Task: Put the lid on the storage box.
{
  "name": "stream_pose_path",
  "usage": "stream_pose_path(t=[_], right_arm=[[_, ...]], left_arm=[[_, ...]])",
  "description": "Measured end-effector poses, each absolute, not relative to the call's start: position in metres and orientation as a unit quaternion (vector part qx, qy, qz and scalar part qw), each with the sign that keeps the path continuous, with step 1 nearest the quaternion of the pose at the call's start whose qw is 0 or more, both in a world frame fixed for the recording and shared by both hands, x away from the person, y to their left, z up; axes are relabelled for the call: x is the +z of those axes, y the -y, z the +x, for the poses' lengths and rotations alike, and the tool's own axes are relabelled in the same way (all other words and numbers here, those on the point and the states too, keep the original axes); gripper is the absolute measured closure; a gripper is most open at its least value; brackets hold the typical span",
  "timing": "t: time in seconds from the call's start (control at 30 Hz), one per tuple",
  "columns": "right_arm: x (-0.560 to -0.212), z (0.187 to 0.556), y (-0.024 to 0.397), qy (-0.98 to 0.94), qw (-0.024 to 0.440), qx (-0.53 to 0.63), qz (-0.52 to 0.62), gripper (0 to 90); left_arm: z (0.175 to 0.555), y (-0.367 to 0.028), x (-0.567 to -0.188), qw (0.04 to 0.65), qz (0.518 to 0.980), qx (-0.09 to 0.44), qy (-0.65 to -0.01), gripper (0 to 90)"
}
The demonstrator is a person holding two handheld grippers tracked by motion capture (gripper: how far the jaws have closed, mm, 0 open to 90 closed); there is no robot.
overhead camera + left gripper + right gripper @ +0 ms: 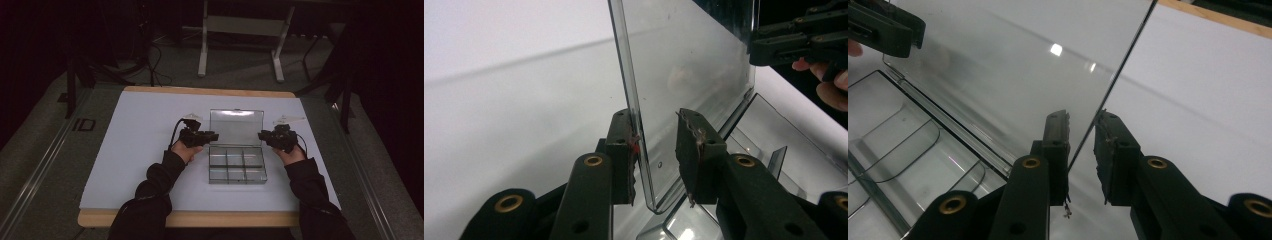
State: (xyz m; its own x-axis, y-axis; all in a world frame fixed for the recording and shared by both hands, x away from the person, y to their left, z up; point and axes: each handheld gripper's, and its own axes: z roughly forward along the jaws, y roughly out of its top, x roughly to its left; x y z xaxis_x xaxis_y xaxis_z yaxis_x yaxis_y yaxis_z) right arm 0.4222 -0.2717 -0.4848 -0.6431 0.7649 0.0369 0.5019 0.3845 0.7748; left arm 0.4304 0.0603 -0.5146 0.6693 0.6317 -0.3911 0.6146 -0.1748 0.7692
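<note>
A clear plastic compartment box point(237, 166) lies on the white table point(140, 150) between the two grippers, its lid point(236, 126) swung up and standing nearly upright on the far side of the tray.

The left gripper point(212, 136) comes at the lid from the lid's left edge. In the left gripper view the edge of the lid point(636, 115) runs down between the jaws: one pad lies against the pane, while the other pad point(691, 150) stands off from it with a gap — so this gripper straddles the edge rather than pinches it, jaws partly spread.

The right gripper point(262, 135) mirrors it at the lid's right edge. In the right gripper view the lid point(1013, 75) passes between the jaws; whether the nearer pad touches I cannot tell, and the other pad point(1108, 150) stands clear of the pane, so these jaws also straddle it, not clamped.

Taking the lid at both side edges, just above the hinge, would likely keep the thin pane from twisting as it swings — one hand alone would rack it. The tray's divided cells sit below and nearer the person than both grippers, looking empty.
</note>
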Motion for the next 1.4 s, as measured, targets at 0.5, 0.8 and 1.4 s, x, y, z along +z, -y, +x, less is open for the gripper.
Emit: stream_pose_path(t=[0.5, 0.8, 1.4], right_arm=[[-0.474, 0.412, 0.274, -0.820, 0.173, 0.399, 0.372, 81.4], [-0.472, 0.405, 0.276, -0.823, 0.175, 0.403, 0.359, 82.4], [-0.470, 0.393, 0.282, -0.827, 0.164, 0.420, 0.337, 79.4]], left_arm=[[0.421, -0.060, -0.498, 0.499, 0.775, 0.032, -0.387, 69.5], [0.413, -0.064, -0.492, 0.502, 0.777, 0.041, -0.379, 71.1], [0.392, -0.075, -0.485, 0.509, 0.777, 0.055, -0.366, 72.3]])
